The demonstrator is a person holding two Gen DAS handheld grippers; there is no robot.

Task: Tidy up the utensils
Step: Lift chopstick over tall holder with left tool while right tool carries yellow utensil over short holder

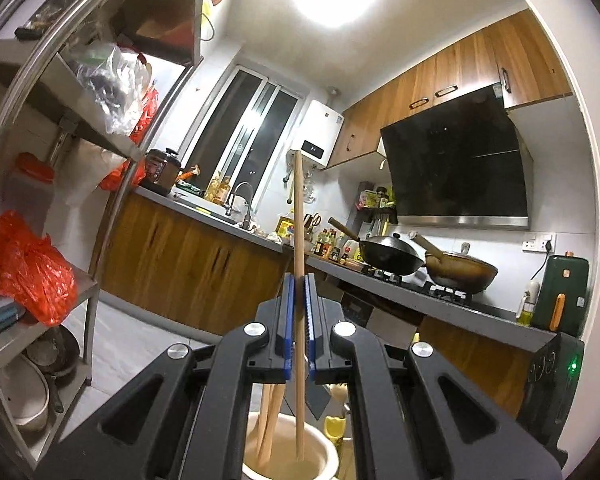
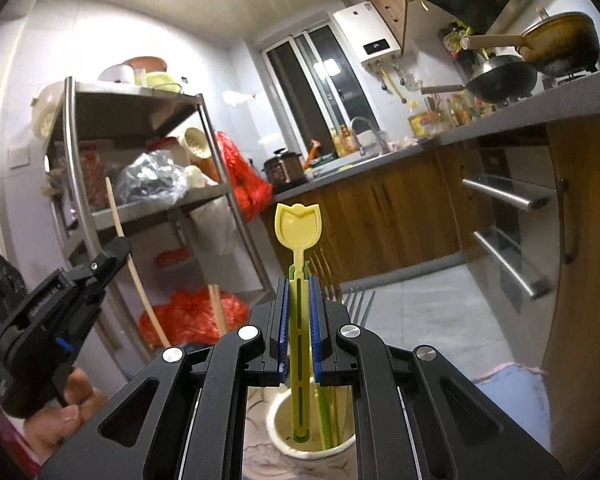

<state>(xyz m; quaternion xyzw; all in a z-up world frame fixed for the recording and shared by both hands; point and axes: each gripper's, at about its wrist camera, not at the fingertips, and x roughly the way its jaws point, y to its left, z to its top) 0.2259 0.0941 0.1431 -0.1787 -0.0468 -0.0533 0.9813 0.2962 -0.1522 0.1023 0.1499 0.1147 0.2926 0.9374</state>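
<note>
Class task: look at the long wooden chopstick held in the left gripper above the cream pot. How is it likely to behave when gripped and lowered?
The wooden chopstick looks straight and thin, so probably stiff and light. The left gripper pinches it around mid-length, so it may pivot. Its lower end is inside the cream pot; released, it would likely lean against the rim.

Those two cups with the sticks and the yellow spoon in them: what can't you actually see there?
- Left wrist view: the cup bottom is cut off by the frame edge; the left gripper hides most of its rim.
- Left wrist view: the middle of the chopstick is covered by the jaws.
- Right wrist view: the right gripper hides part of the yellow spoon handle.
</note>
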